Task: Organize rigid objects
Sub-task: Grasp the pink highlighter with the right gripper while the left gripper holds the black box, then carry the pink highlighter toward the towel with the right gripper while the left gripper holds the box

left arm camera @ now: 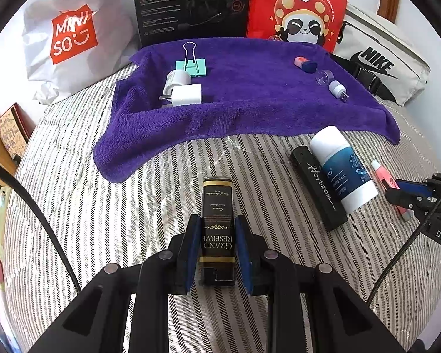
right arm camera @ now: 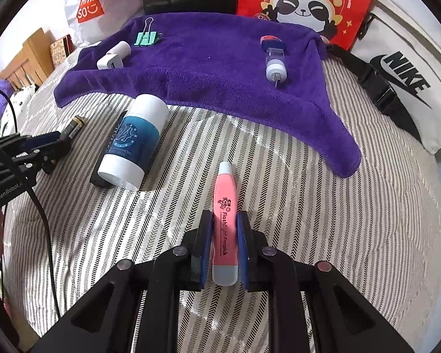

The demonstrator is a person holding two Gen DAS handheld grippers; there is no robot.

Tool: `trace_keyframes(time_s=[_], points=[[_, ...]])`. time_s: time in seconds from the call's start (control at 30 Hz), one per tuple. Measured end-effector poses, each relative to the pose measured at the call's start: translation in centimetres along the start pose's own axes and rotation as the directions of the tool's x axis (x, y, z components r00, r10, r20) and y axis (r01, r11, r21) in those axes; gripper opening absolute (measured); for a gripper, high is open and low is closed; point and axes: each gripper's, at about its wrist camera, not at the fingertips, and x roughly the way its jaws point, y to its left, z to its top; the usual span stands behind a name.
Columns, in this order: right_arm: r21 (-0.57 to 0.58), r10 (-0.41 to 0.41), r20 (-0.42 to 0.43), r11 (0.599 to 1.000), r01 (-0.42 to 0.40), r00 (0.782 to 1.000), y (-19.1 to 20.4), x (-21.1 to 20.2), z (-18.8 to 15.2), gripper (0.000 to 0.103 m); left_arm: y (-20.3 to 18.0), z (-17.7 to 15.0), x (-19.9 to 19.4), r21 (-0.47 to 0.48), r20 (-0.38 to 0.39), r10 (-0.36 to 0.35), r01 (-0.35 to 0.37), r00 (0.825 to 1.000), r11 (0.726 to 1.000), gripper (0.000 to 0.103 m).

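Observation:
My left gripper [left arm camera: 217, 226] straddles a black "Grand Reserve" box [left arm camera: 217, 220] lying on the striped bedspread; its pads sit on both sides, touching. My right gripper [right arm camera: 225, 223] is closed on a pink flashlight earpick pen [right arm camera: 225, 220] resting on the bedspread. A purple towel [left arm camera: 250, 103] holds a teal binder clip [left arm camera: 191, 66], two white chargers [left arm camera: 185, 94], a pink-and-blue piece [left arm camera: 305, 64], a clear cap [left arm camera: 324, 77] and a small white plug [left arm camera: 337, 88]. A white-and-blue balm stick [left arm camera: 342, 164] leans on a black "Horizon" case [left arm camera: 319, 185].
Behind the towel stand a white Miniso bag [left arm camera: 70, 35], a black box [left arm camera: 191, 3], a red panda bag [left arm camera: 300, 6] and a white Nike bag [left arm camera: 379, 64]. Wooden furniture [right arm camera: 29, 56] lies beyond the bed's left edge.

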Motion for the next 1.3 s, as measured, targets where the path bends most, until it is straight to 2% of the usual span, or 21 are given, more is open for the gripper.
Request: trace_keyframes(time_s=[0.1,0.2,0.27,0.37,0.53,0.63,0.8,0.93,1.17,1.3], points=[[0.006,0.025,0.006,1.000,-0.025,1.000,-0.4,0.1,0.1,0.017,0.1,0.2,0.0,-0.004,-0.006,-0.002,0.002,1.000,1.000,0.023],[-0.005,0.027,0.011,1.000,-0.027,1.000,-0.3,0.0,0.0,0.017,0.0,0.2,0.1,0.033,-0.009,-0.003,0.003,1.000,0.999,0.023],[-0.002,0.028,0.017,1.000,-0.028,0.999,-0.3,0.0,-0.1,0.017,0.8,0.4,0.1,-0.014,-0.016,-0.036,0.036,0.999,0.999,0.023],[0.004,0.028,0.027,1.000,-0.028,0.999,-0.4,0.0,-0.3,0.017,1.1,0.6,0.2,-0.022,-0.030,-0.057,0.056,0.998,0.998,0.023],[0.008,0.021,0.043,1.000,-0.021,0.999,-0.3,-0.1,-0.5,0.017,0.6,1.1,0.5,0.010,-0.066,-0.044,0.045,0.997,0.999,0.024],[0.009,0.025,0.047,1.000,-0.026,0.999,-0.4,-0.1,-0.6,0.017,0.6,1.5,0.7,-0.007,-0.086,-0.055,0.054,0.995,0.999,0.027],[0.001,0.030,0.057,1.000,-0.031,0.998,-0.4,-0.2,-0.8,0.017,-0.4,1.7,0.9,0.036,-0.092,0.002,0.001,0.996,0.999,0.028],[0.009,0.043,0.064,0.999,-0.044,0.997,-0.5,-0.2,-1.0,0.018,-0.1,1.7,0.9,0.026,-0.095,-0.009,0.012,0.995,1.000,0.023],[-0.027,0.072,0.043,0.997,-0.071,0.996,-0.7,0.0,-0.4,0.016,0.1,2.1,1.1,0.036,-0.111,-0.019,0.023,0.994,0.999,0.022],[-0.002,0.108,0.035,0.994,-0.108,0.994,-1.2,0.1,-0.2,0.016,0.1,2.1,1.2,0.029,-0.113,-0.020,0.024,0.993,0.999,0.022]])
